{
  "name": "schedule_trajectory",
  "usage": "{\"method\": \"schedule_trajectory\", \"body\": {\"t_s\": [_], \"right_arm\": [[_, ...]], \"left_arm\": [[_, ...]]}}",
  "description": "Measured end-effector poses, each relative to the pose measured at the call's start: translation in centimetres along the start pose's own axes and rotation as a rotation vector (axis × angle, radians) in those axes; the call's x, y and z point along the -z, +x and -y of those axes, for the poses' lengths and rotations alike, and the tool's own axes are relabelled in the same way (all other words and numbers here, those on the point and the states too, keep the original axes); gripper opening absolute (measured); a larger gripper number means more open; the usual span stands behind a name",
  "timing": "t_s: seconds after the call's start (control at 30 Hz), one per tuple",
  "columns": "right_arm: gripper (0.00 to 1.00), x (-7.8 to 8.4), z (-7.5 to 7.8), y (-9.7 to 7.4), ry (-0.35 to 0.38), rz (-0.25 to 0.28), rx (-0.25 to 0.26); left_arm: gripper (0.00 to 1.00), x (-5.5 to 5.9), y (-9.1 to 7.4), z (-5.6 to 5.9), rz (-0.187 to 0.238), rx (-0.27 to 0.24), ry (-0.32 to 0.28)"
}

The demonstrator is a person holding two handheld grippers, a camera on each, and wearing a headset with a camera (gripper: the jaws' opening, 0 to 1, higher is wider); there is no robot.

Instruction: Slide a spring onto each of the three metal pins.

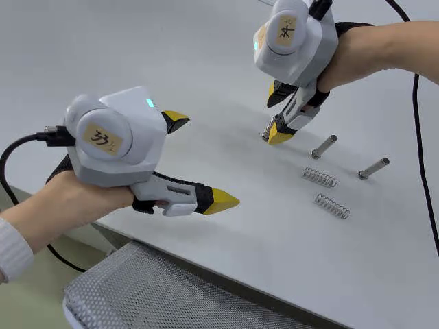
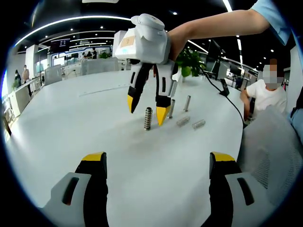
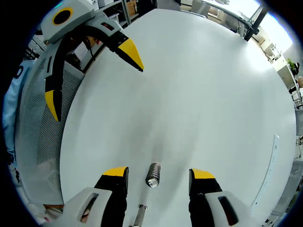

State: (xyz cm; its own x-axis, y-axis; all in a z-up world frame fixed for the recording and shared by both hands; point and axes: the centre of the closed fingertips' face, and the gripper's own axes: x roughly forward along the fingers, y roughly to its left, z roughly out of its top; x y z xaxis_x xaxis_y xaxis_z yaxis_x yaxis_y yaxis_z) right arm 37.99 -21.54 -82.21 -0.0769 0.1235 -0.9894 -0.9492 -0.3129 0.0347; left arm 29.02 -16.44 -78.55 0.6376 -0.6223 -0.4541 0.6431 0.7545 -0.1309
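A spring (image 1: 268, 128) sits on an upright metal pin, partly hidden by my right gripper (image 1: 277, 113), which hangs over it open with a jaw on either side. From above, that spring (image 3: 153, 174) shows between the right gripper (image 3: 159, 174) jaws, untouched. Two bare pins (image 1: 324, 146) (image 1: 374, 168) stand to the right, and two loose springs (image 1: 319, 177) (image 1: 332, 205) lie in front of them. My left gripper (image 1: 202, 161) hovers open and holds nothing near the table's front edge. From there I see the sprung pin (image 2: 148, 118) and the right gripper (image 2: 147, 109).
The white table (image 1: 206, 62) stretches far to the back and left. A grey mesh seat (image 1: 171, 288) sits below the front edge. A black cable (image 1: 418, 137) runs down the right side. A person (image 2: 265, 94) sits beyond the table's far right.
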Motion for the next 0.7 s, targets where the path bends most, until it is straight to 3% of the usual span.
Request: {"method": "schedule_trajectory", "body": {"t_s": [0.17,0.27,0.5,0.7], "right_arm": [[0.61,-0.1,-0.4,-0.1,0.027,0.013,-0.005],[0.75,0.0,-0.2,-0.1,0.035,0.024,0.015],[0.98,0.0,0.8,0.0,0.064,0.067,0.061],[0.99,0.6,0.8,0.1,0.084,0.072,0.064]], "left_arm": [[0.88,-0.1,-0.1,-0.1,0.002,-0.003,0.001],[0.88,-0.1,-0.2,-0.1,0.003,-0.004,0.001],[0.88,-0.3,-0.2,-0.1,0.004,-0.004,0.006],[0.88,-0.4,-0.2,0.0,0.004,-0.004,0.009]]}}
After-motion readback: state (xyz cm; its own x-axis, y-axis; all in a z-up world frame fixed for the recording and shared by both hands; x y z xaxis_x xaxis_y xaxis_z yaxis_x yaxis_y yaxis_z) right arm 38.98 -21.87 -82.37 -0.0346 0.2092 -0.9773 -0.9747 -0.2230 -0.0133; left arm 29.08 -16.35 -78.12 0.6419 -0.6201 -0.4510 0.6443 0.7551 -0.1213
